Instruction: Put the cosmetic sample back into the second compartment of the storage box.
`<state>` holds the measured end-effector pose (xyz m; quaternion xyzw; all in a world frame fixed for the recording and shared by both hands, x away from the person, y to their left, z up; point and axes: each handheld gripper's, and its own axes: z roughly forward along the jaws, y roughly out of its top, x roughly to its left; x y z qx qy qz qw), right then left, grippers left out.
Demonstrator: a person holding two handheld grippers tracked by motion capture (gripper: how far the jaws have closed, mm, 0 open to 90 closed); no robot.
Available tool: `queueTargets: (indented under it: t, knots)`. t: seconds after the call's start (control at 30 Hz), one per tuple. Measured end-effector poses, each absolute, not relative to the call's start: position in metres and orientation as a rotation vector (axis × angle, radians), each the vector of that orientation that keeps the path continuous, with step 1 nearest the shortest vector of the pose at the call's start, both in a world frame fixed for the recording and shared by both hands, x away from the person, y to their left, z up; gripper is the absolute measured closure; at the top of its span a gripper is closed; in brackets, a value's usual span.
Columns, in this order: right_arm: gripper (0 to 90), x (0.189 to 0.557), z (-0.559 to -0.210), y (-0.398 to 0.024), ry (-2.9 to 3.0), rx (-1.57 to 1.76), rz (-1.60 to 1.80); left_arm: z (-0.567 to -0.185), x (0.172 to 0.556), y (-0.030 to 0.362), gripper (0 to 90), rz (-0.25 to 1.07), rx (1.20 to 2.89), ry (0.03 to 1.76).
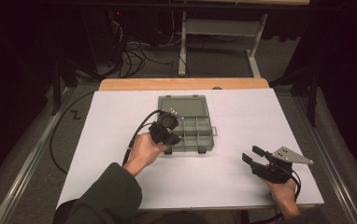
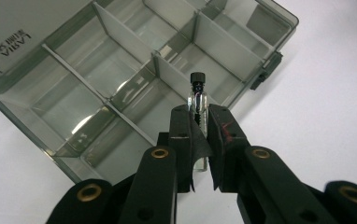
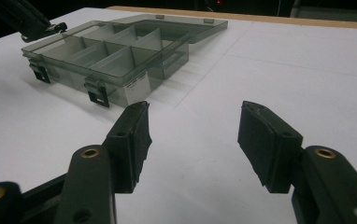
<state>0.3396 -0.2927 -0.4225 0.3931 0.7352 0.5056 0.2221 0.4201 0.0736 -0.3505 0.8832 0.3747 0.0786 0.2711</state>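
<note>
On the white table [image 1: 120, 177] sits my landmark, the grey organizer box [image 2: 74, 107], lid flat open and compartments bare. Over its near row of cells my left gripper [image 2: 199, 122] pinches a small glass vial [image 2: 197, 95] with a black cap, upright and above the dividers. Well to the box's right, my right gripper [image 3: 193, 140] rests spread, holding nothing. I judge the risk is this: smooth glass may slip, or snag a divider and tip outside

- High view looks down from above the table [image 1: 242, 186], taking it all in.
- Both gripper views sit low and close, sharing the compartment box [image 2: 22, 112].
</note>
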Motion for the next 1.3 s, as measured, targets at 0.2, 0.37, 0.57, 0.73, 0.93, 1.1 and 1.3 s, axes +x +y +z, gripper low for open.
queueTargets:
  t: [0.2,0.37,0.57,0.73,0.93,1.1,1.3]
  knots:
    - [44.9,0.34,-0.422,-0.293,2.029,1.087,1.399,-0.348,0.428,0.073,80.5,0.23,2.378,1.022]
    - [45.0,0.34,-0.422,-0.293,2.029,1.085,1.399,-0.348,0.433,0.073,80.5,0.231,2.373,1.033]
    - [45.0,0.34,-0.422,-0.293,2.026,1.088,1.402,-0.346,0.44,0.072,80.5,0.24,2.372,1.044]
    - [45.0,0.34,-0.422,-0.294,2.025,1.086,1.404,-0.346,0.444,0.073,80.4,0.24,2.363,1.055]
    - [45.0,0.34,-0.423,-0.294,2.024,1.085,1.407,-0.348,0.451,0.076,80.4,0.242,2.346,1.085]
    - [45.0,0.34,-0.423,-0.294,2.024,1.084,1.409,-0.348,0.456,0.077,80.4,0.246,2.339,1.102]
    - [45.0,0.34,-0.423,-0.294,2.024,1.083,1.411,-0.349,0.462,0.076,80.4,0.251,2.343,1.116]
